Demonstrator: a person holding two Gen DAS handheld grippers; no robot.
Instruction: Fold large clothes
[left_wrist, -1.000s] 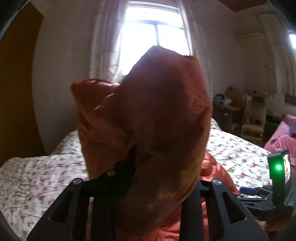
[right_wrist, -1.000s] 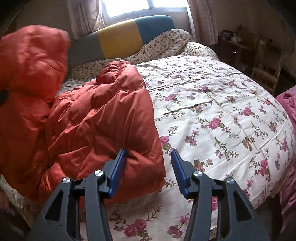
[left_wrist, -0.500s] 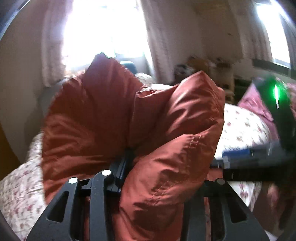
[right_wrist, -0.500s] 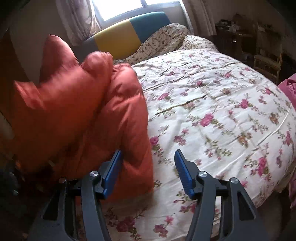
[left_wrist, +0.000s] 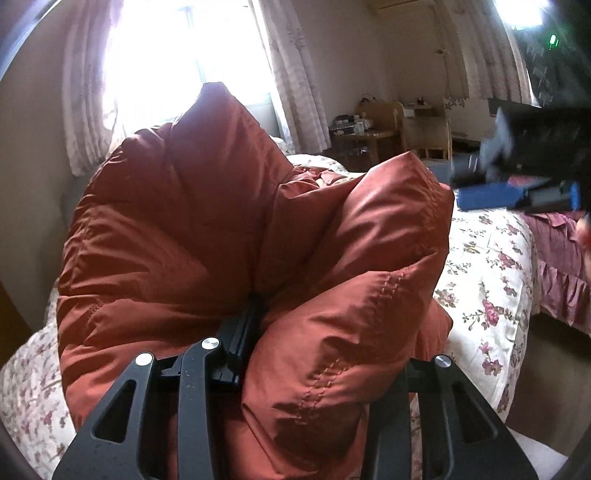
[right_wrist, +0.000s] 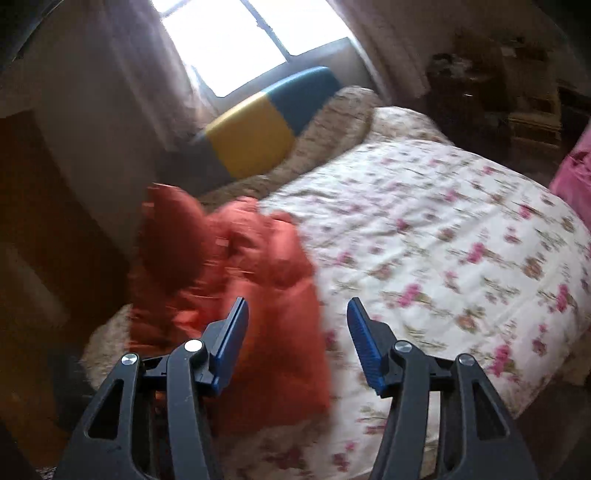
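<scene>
Puffy orange jacket (left_wrist: 229, 236) is pinched in the left gripper (left_wrist: 295, 332), right gripper (right_wrist: 297, 343) spread empty; bunched fold should be laid flat on floral bed (right_wrist: 424, 229), seams aligned, air pressed out.

A bulging fold of the rust-orange quilted down jacket (left_wrist: 229, 236) is being pinched between the fingers of the left gripper (left_wrist: 310, 332), with the floral-printed bedspread (left_wrist: 484, 295) lying beneath and beyond it. Ahead of the right gripper (right_wrist: 297, 332), the jacket (right_wrist: 258, 280) is lying to the left on the bedspread (right_wrist: 443, 236), and the yellow-and-blue padded headboard (right_wrist: 266, 129) is standing behind.
</scene>
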